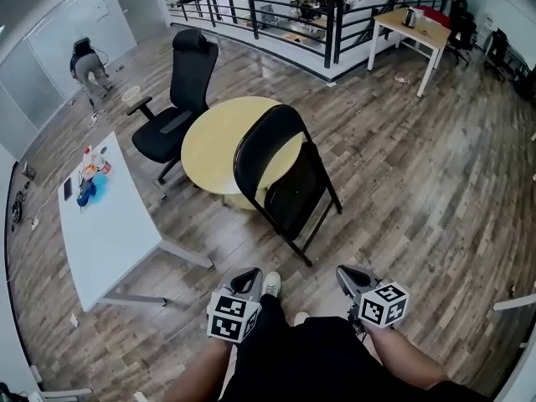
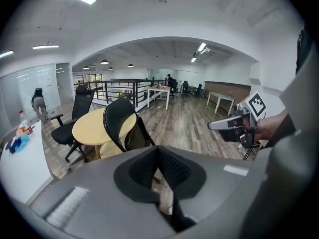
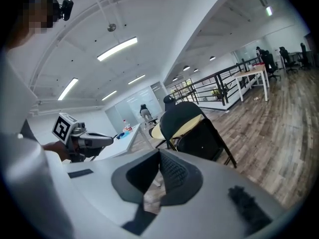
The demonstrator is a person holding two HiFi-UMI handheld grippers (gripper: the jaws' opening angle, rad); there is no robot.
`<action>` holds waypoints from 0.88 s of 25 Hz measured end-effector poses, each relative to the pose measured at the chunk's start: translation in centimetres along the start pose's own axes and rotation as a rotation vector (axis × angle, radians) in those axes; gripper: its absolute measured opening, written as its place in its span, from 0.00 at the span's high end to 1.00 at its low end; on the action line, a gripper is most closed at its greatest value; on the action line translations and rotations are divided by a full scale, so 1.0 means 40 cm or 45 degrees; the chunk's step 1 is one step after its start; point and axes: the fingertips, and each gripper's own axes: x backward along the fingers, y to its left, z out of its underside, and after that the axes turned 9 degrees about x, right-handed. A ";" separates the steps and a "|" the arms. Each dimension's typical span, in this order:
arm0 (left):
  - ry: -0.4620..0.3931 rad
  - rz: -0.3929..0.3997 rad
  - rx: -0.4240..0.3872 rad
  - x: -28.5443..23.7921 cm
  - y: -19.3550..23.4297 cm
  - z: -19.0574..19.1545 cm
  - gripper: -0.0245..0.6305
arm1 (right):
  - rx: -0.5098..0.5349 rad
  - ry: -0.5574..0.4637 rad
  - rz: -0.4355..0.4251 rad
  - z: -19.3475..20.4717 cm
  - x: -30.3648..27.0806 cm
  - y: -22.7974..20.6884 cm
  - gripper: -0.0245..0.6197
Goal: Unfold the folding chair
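A black folding chair point(image 1: 280, 174) stands on the wood floor against the round yellow table point(image 1: 213, 141), its seat tipped up close to the backrest. It also shows in the left gripper view point(image 2: 122, 126) and the right gripper view point(image 3: 194, 126). My left gripper point(image 1: 247, 276) is shut and empty, held low near my body, well short of the chair. My right gripper point(image 1: 347, 275) is beside it, shut too, with nothing between its jaws. Each gripper appears in the other's view: the right gripper point(image 2: 234, 126) and the left gripper point(image 3: 87, 141).
A black office chair point(image 1: 180, 99) stands behind the round table. A long white table point(image 1: 109, 224) with small items is at the left. A black railing point(image 1: 293, 15) and a wooden desk point(image 1: 414, 28) lie beyond. A person point(image 1: 86, 64) bends over far left.
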 end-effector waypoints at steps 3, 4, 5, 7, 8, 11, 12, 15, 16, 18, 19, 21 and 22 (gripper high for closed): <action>0.025 0.003 -0.092 -0.022 0.000 -0.013 0.95 | -0.016 -0.011 0.037 -0.015 -0.004 -0.023 0.96; 0.033 0.006 -0.108 -0.031 0.004 -0.016 0.95 | -0.020 -0.017 0.045 -0.020 -0.008 -0.029 0.96; 0.040 0.009 -0.115 -0.040 0.010 -0.021 0.95 | -0.023 -0.024 0.052 -0.025 -0.014 -0.033 0.96; 0.046 0.006 -0.109 -0.057 0.025 -0.036 0.95 | -0.024 -0.030 0.062 -0.035 -0.025 -0.041 0.96; 0.049 -0.001 -0.107 -0.065 0.034 -0.042 0.95 | -0.018 -0.028 0.067 -0.037 -0.029 -0.042 0.96; 0.050 -0.037 -0.135 -0.095 0.074 -0.063 0.95 | 0.068 -0.012 0.093 -0.047 -0.044 -0.042 0.96; 0.046 -0.046 -0.144 -0.109 0.087 -0.076 0.95 | 0.107 -0.007 0.107 -0.053 -0.051 -0.046 0.96; 0.041 -0.059 -0.149 -0.153 0.134 -0.118 0.95 | 0.152 -0.005 0.142 -0.076 -0.079 -0.068 0.96; 0.037 -0.057 -0.149 -0.166 0.150 -0.135 0.94 | 0.142 -0.009 0.151 -0.085 -0.089 -0.075 0.96; 0.019 -0.037 -0.154 -0.184 0.174 -0.177 0.94 | 0.118 -0.015 0.169 -0.102 -0.112 -0.085 0.96; 0.008 -0.020 -0.161 -0.193 0.184 -0.198 0.94 | 0.110 -0.014 0.181 -0.111 -0.125 -0.088 0.96; -0.009 0.016 -0.189 -0.214 0.206 -0.230 0.94 | 0.094 -0.015 0.207 -0.131 -0.150 -0.091 0.96; -0.015 0.031 -0.207 -0.225 0.219 -0.244 0.94 | 0.083 -0.019 0.218 -0.141 -0.159 -0.090 0.96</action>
